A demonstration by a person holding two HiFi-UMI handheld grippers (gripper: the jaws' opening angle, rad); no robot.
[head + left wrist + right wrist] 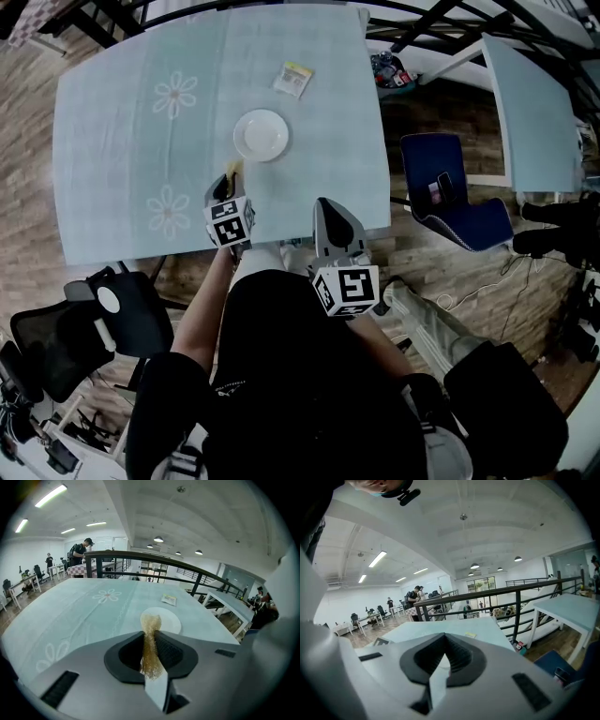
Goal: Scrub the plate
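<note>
A small white plate (261,134) sits empty near the middle of the pale blue table (112,141). My left gripper (228,178) hovers just short of its near-left rim, shut on a golden wire scrubber (232,169). Seen from the left gripper view, the scrubber (150,644) stands pinched between the closed jaws of the left gripper (151,631), with the plate (172,620) right behind it. My right gripper (326,208) hangs over the table's near edge, right of the plate; in its own view the right gripper (444,641) is shut and holds nothing.
A small yellow-green packet (293,79) lies beyond the plate. A blue chair (455,192) with small items on its seat stands right of the table, near a second table (534,103). A black office chair (80,328) is at my left. A dark railing (140,557) runs behind the table.
</note>
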